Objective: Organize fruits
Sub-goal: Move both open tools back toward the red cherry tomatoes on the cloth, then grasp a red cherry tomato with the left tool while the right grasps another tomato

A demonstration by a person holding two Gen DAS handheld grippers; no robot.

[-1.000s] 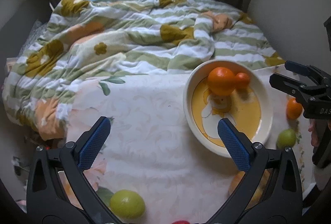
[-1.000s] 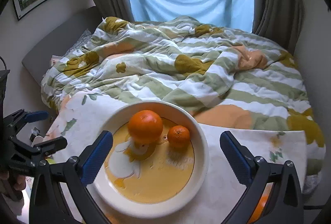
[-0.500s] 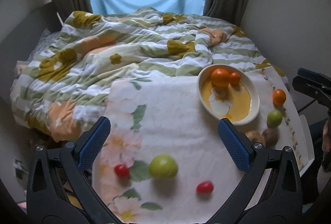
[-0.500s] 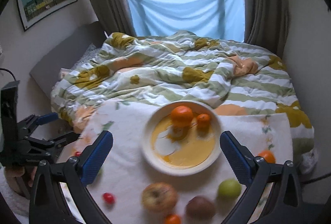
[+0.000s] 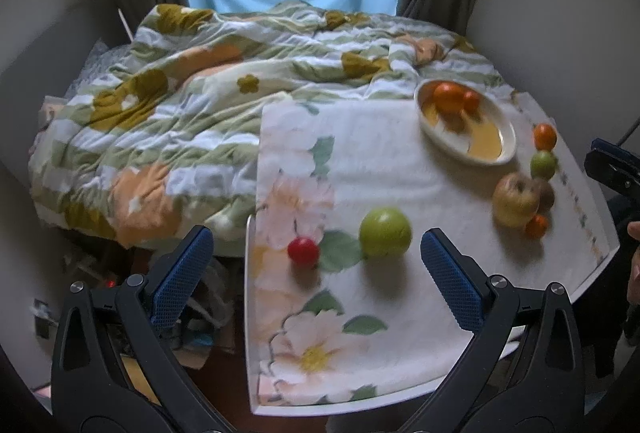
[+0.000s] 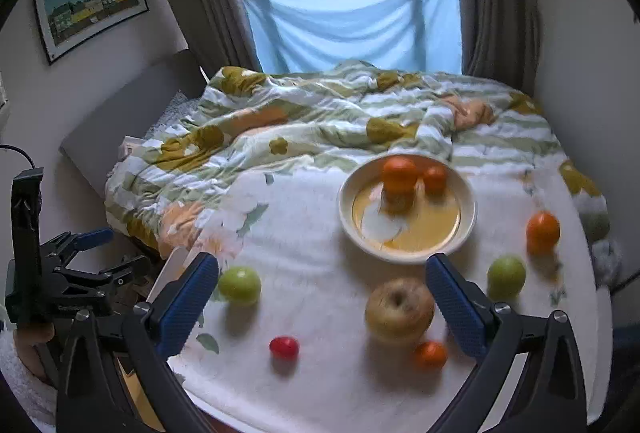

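Note:
A cream bowl (image 6: 468,229) (image 5: 508,149) with a yellow inside holds a large orange (image 6: 399,173) and a small one (image 6: 435,179). Loose on the flowered cloth lie a green apple (image 5: 385,232) (image 6: 239,285), a red tomato (image 5: 303,251) (image 6: 284,347), a yellow apple (image 6: 399,311) (image 5: 515,197), a second green apple (image 6: 506,276), an orange (image 6: 542,231) and a tiny orange (image 6: 430,355). My left gripper (image 5: 316,273) is open and empty, held back above the table's near edge. My right gripper (image 6: 322,305) is open and empty too, above the yellow apple.
The table (image 5: 256,353) stands against a bed with a rumpled striped flowered duvet (image 5: 200,105). Walls close in on both sides, with curtains and a blue sheet (image 6: 352,25) at the window. Clutter lies on the floor (image 5: 192,333) left of the table.
Both grippers have pulled back and up from the bowl, so the whole table and loose fruit now show. Both stayed open and empty.

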